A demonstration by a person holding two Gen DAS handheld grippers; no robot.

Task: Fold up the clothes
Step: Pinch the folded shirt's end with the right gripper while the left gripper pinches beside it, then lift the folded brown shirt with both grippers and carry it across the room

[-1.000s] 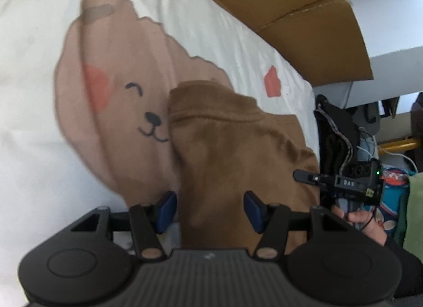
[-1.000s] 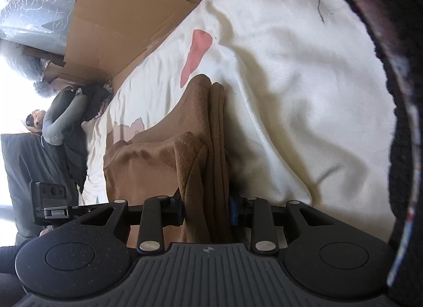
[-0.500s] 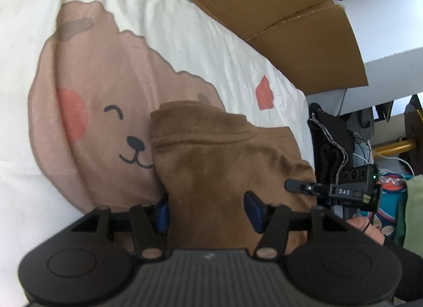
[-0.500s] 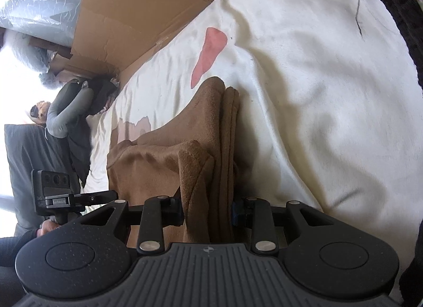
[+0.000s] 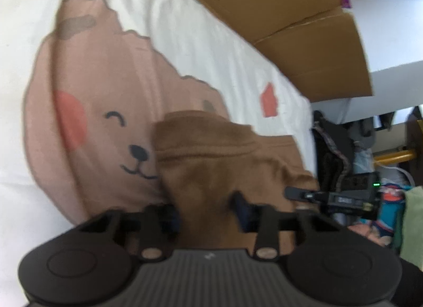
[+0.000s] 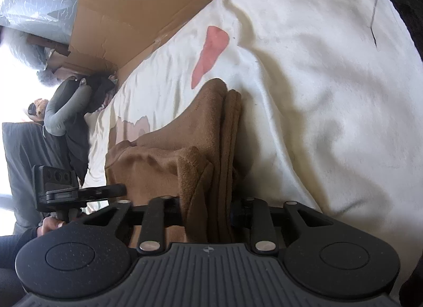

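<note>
A soft, fuzzy brown folded garment [image 5: 211, 169] is pinched by the closing left claw [image 5: 206, 214]. Its stacked edges [image 6: 224, 148] are squeezed by the closing right claw [image 6: 206, 214]. A white bear-print bedsheet [image 5: 92, 100] is spread beyond both.

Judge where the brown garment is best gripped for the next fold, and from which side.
Grip the brown garment at its near edge, coming in low from the person's side. There the stacked layers bunch into an upright ridge that both tools can straddle. The right tool is closing on that ridge; the left tool is closing on the adjacent near corner, likely enough to lift evenly.
</note>
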